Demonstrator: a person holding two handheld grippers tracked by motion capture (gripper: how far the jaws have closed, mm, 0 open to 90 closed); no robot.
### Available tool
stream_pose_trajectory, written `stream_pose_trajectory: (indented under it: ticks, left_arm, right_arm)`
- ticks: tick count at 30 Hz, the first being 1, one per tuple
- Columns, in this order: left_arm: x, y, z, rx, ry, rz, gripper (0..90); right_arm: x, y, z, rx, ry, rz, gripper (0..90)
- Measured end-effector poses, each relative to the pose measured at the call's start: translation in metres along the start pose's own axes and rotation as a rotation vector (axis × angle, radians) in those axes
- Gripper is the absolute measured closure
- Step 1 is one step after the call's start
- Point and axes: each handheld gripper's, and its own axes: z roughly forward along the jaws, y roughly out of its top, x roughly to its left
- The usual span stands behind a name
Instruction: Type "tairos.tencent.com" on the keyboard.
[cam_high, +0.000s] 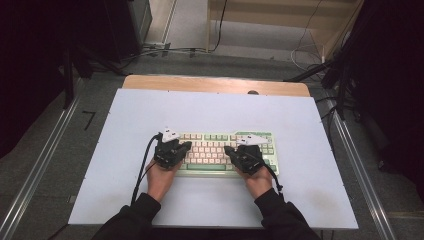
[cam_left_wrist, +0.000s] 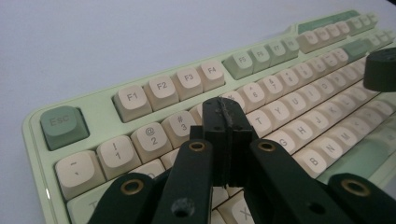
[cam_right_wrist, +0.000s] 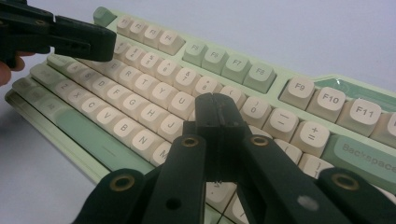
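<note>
green keyboard (cam_high: 225, 152), under both closed grippers

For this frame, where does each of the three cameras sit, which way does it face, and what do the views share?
High view: above the person's side, looking forward and down at the table; forearms, left gripper, right gripper.
Left gripper view: behind its shut jaws, facing the keyboard from the Esc end.
Right gripper view: behind its shut jaws, facing the Backspace end.
Shared: the keyboard; each gripper view shows the other gripper.
</note>
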Motion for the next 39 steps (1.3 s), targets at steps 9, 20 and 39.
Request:
stream_pose_trajectory:
  ticks: [9,20,39]
  left_arm:
    - [0.000,0.001,-0.004,-0.006,-0.008,-0.002,90.0]
    - [0.004,-0.001,-0.008,-0.011,-0.004,-0.011,90.0]
    - [0.003,-0.001,-0.008,-0.011,-0.009,-0.007,90.0]
  right_arm:
    - [0.006,0.000,0.003,0.006,0.014,-0.012,87.3]
    - [0.017,0.000,0.012,0.024,0.038,-0.034,87.3]
    - [0.034,-0.004,0.024,0.059,0.067,-0.072,87.3]
